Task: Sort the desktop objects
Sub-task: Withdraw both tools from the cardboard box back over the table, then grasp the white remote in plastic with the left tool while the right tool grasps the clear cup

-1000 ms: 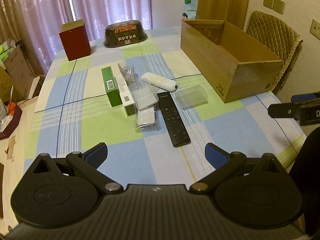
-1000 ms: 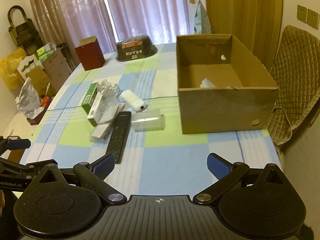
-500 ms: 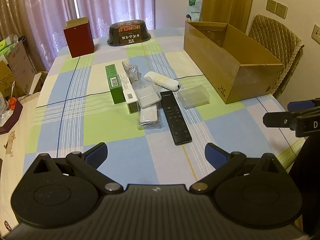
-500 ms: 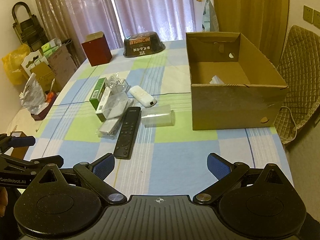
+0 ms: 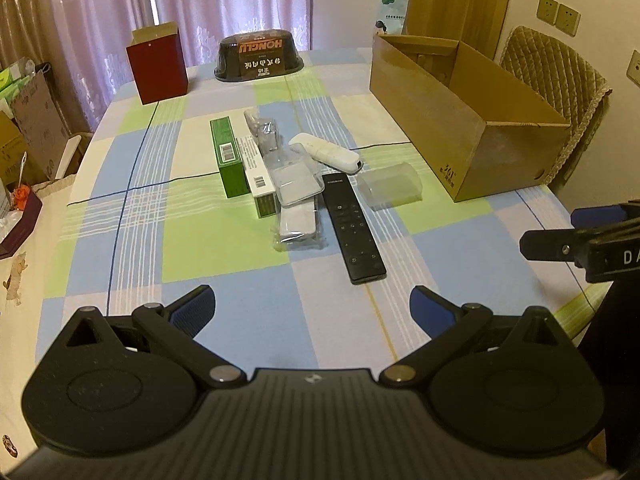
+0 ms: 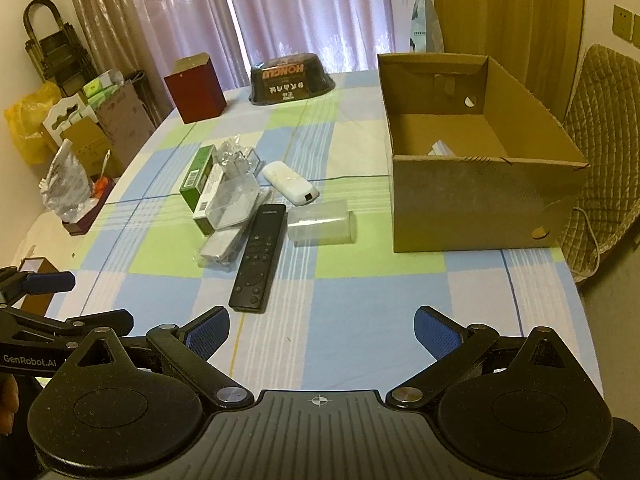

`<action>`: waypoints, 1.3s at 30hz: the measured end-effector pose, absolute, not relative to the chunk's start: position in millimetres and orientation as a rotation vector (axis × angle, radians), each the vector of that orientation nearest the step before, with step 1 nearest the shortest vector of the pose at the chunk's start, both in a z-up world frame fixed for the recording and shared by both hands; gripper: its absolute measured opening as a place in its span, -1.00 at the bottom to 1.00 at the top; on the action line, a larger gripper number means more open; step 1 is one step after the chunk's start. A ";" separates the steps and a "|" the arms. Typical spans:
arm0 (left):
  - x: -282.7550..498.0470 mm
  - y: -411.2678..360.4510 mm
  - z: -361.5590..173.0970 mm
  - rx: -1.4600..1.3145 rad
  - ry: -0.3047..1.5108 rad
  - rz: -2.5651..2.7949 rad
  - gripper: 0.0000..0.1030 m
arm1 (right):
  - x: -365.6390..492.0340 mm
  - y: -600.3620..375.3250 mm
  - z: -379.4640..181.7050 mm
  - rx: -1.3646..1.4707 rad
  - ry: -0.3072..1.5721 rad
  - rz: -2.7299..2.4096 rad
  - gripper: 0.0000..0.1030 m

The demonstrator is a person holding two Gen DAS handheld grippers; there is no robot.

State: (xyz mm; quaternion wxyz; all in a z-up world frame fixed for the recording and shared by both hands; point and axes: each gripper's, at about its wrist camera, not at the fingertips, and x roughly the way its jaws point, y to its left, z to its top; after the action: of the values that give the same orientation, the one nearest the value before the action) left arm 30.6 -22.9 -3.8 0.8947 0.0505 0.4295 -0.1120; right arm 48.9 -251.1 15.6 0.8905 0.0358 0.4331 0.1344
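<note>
1. Ahead of the spread blue pads of the left gripper (image 5: 312, 306), a checked tablecloth (image 5: 224, 240) carries a loose cluster of small items; the jaws stand wide and hold nothing.
2. Nearest the left fingers lies a black remote (image 5: 353, 226), pointing away from them, with a bagged white device (image 5: 298, 224) just beside it on the left.
3. Beyond those, a green box (image 5: 229, 158) and a white carton (image 5: 258, 176) lie touching side by side, a clear plastic tray (image 5: 298, 182) resting against the carton.
4. A white handheld device (image 5: 326, 153) lies past the remote's far end, and a clear plastic case (image 5: 390, 190) sits to the remote's right.
5. Right of the cluster and well apart stands an open cardboard box (image 6: 484, 200), something white showing on its floor.
6. The right gripper (image 6: 320, 330) hangs over the table's near edge, jaws equally wide and empty, the remote ahead of its left finger (image 6: 208, 330).
7. At the far end of the table stand a dark red box (image 5: 158, 68) and a black tub (image 5: 259, 56).
</note>
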 end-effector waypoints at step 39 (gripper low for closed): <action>133.8 -4.9 -81.6 0.225 0.850 -0.409 0.97 | 171.9 -173.2 -91.9 -0.090 0.726 0.143 0.95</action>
State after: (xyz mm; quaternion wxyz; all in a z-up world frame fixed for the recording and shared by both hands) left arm 133.8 -4.9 -81.6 0.8847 0.1081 0.4086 -0.1967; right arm 171.9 -173.2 -91.9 0.9314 -0.0440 0.3545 0.0699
